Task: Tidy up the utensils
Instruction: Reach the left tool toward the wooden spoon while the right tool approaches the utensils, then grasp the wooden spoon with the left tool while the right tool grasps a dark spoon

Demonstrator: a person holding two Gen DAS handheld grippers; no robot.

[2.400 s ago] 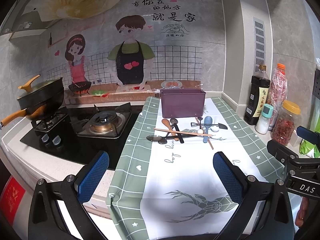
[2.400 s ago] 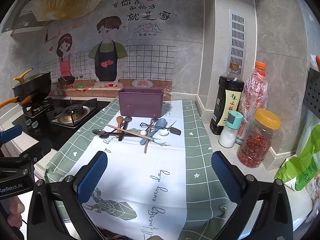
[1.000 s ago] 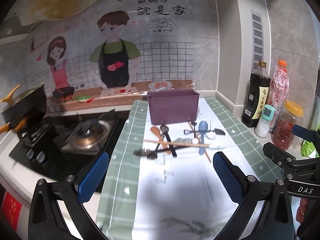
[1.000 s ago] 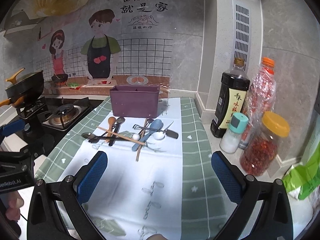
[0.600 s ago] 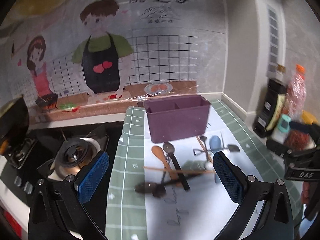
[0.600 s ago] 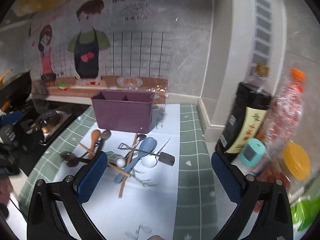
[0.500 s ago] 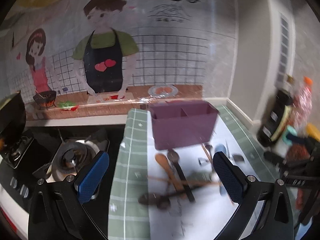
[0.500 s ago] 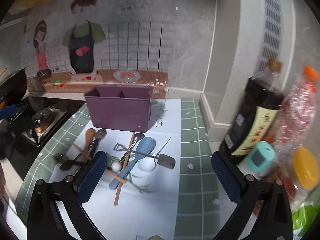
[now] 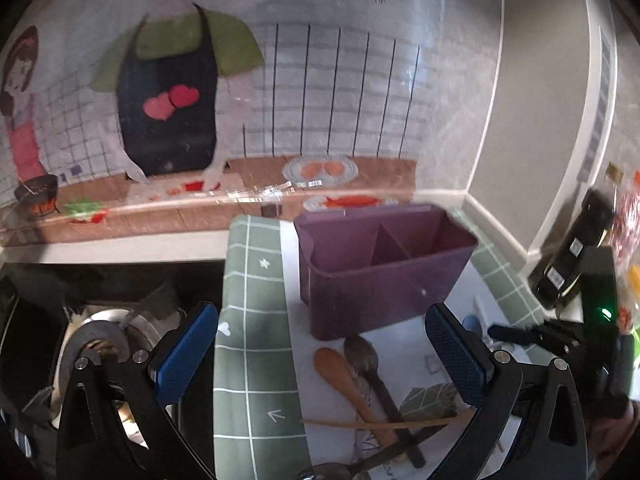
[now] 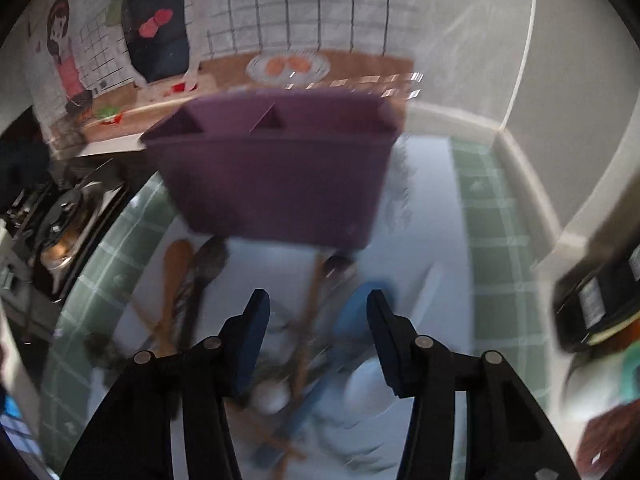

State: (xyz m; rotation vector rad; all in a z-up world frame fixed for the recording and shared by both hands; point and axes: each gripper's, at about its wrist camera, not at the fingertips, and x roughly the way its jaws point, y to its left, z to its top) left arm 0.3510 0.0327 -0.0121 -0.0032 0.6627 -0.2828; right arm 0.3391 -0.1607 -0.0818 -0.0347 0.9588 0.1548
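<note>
Just one purple bin (image 9: 384,276), two compartments

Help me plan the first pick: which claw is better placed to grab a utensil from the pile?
Right, probably. The right claw hangs over the blurred pile, jaws closing, nothing gripped, a wooden stick between them. The left claw stands wide open, offset toward the stove.

The desk (image 9: 120,248) carries a green-checked white cloth (image 9: 256,344), on which stand a purple 2-compartment plastic bin (image 9: 380,280) and, just before it, scattered wooden, metal and blue spoons (image 9: 348,380).
</note>
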